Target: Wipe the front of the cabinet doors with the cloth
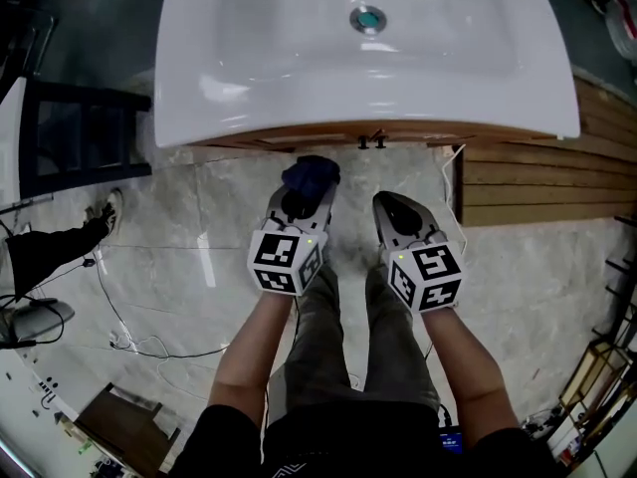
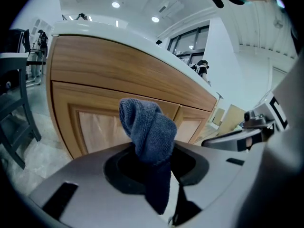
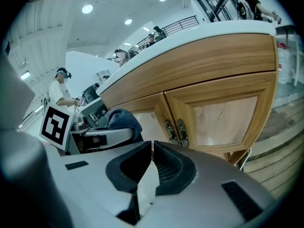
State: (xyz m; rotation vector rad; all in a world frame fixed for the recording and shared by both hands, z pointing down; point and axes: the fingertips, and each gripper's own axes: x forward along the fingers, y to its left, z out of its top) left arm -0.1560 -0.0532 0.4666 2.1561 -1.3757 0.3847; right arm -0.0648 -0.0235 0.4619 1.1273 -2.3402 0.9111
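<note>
A dark blue cloth [image 2: 148, 132] bunches up from between the jaws of my left gripper [image 2: 152, 163], which is shut on it. From the head view the cloth [image 1: 311, 175] sits at the tip of that gripper [image 1: 299, 207], just short of the wooden cabinet doors [image 2: 137, 122] under the white sink [image 1: 368, 48]. My right gripper [image 1: 398, 215] hovers beside it, jaws pressed together with nothing between them [image 3: 151, 148]. The right gripper view shows both doors with ornate metal handles [image 3: 175, 132] at the middle seam and the cloth [image 3: 121, 120] at left.
The marble floor [image 1: 199, 257] has loose cables [image 1: 129, 337] at left. A dark chair [image 1: 70, 137] stands left of the cabinet. Wooden slat panelling [image 1: 537, 177] runs along the right. A person's legs [image 1: 338, 347] are below the grippers. People stand in the background [image 3: 59, 91].
</note>
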